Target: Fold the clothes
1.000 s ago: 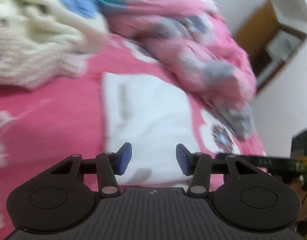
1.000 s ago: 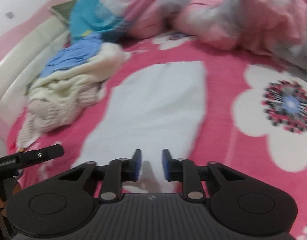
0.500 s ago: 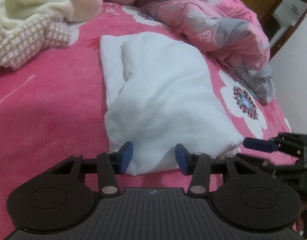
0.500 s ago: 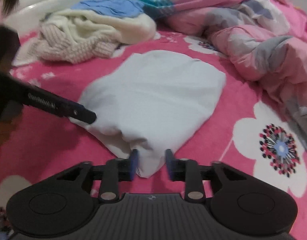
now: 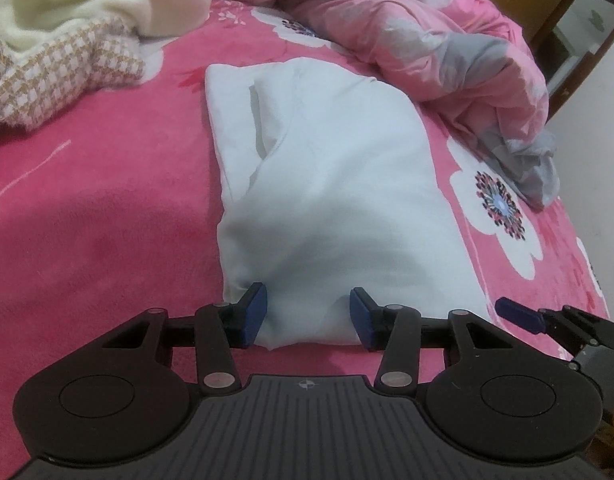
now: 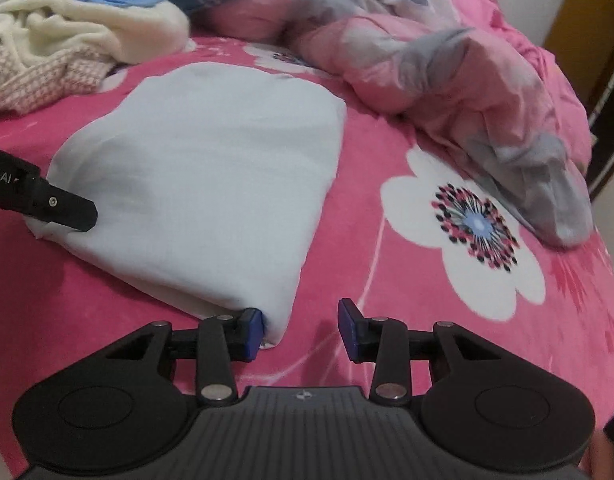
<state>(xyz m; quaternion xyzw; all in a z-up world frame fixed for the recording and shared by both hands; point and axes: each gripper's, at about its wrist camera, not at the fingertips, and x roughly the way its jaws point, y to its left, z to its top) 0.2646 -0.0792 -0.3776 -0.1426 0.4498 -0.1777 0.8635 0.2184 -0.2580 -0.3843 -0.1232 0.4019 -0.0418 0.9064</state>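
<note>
- Shirt (image 5: 339, 184), white and part-folded, lies on pink bedspread (image 5: 99, 248), long axis running from my fingers toward upper frame.
- Left gripper (image 5: 307, 312) half open, near hem between its pads, not pinched.
- Right gripper (image 6: 301, 328) half open at lower-right corner, left pad touching cloth, nothing held.
- Writing: partial "ot.AI" at left edge of right view.

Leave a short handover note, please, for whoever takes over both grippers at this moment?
Left gripper: open, jaws straddling the near edge of the white garment, not clamped.
Right gripper: open, at the garment's near right corner; its left pad touches the cloth.
The garment lies folded into a rough rectangle on the pink bedspread.
Left to do: grip the near edge, fold again. The unfolded clothes pile waits beyond.
</note>
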